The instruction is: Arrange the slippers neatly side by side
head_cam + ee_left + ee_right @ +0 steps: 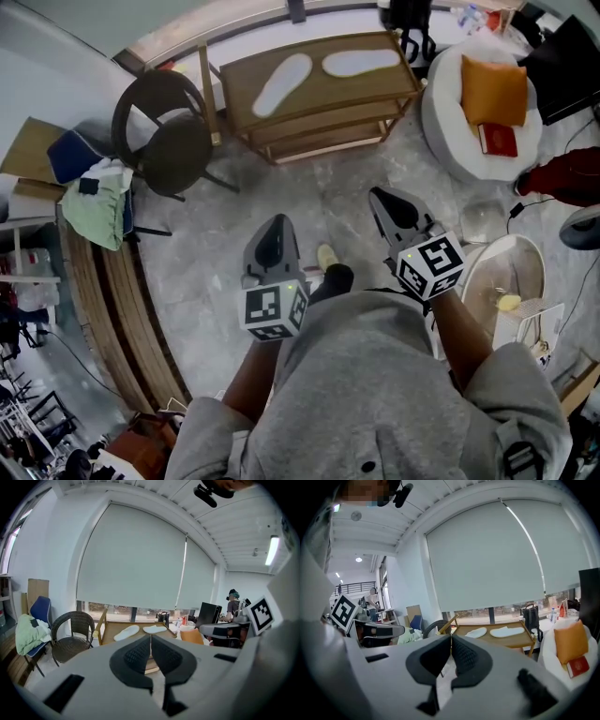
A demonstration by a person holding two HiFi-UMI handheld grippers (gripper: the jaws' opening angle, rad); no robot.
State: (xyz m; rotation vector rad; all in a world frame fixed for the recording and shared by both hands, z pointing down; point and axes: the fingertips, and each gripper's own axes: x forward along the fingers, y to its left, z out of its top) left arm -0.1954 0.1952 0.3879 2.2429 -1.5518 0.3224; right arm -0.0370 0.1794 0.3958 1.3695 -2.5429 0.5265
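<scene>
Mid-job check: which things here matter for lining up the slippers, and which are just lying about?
For the job: slanted white flat slipper; other white flat slipper; low wooden rack under them; left hand-held gripper and right hand-held gripper, both shut, empty.
Lying about: dark wicker chair; green cloth; orange cushion; red book.
</scene>
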